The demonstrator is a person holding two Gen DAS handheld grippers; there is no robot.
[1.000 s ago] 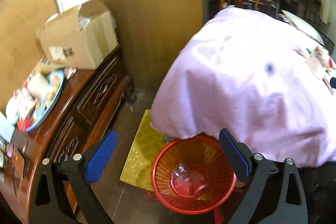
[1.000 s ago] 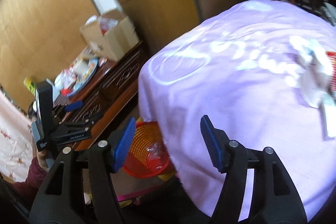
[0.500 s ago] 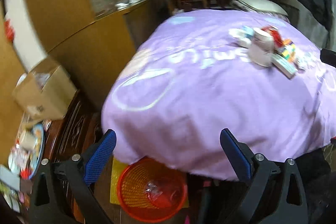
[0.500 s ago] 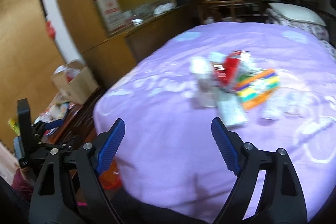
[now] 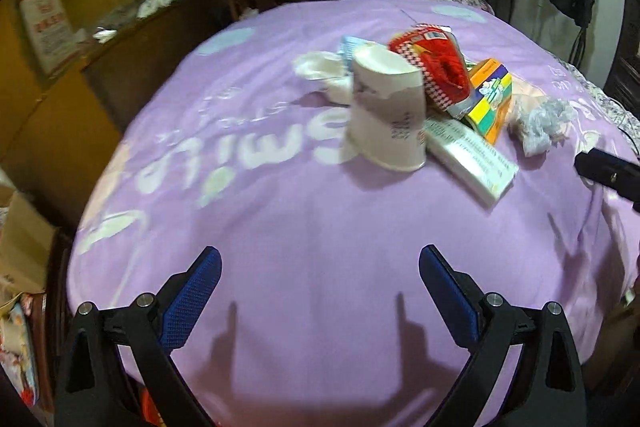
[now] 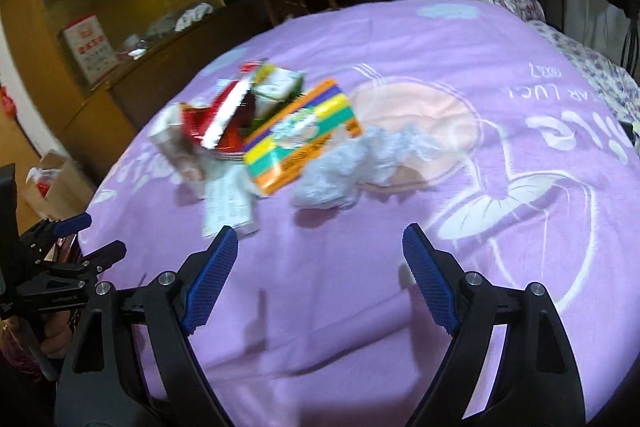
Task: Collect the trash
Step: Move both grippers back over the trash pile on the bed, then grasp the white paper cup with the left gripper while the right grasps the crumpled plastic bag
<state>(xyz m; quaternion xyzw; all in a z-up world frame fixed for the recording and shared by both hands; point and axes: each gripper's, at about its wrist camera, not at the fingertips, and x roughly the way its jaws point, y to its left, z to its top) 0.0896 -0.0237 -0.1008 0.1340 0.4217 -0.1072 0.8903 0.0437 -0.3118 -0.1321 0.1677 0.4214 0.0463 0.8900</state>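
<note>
You have swung both grippers up from the red basket on the floor, and they now hang over the purple bedspread (image 5: 304, 227). Your left gripper (image 5: 318, 291) and right gripper (image 6: 318, 267) both stand wide apart, holding nothing. The trash sits in one heap ahead: an upturned paper cup (image 5: 386, 111), a red wrapper (image 5: 436, 67), a striped carton (image 6: 304, 143), a flat white box (image 5: 468, 155) and crumpled plastic (image 6: 360, 163).

Trash pile (image 6: 256, 131) motion-blurred in right view, labels unreadable. Cup (image 5: 384, 115) hides part of the red wrapper (image 5: 436, 67). Cardboard box (image 5: 20, 247) cut by left edge. Left gripper (image 6: 60, 259) partly out of frame.
</note>
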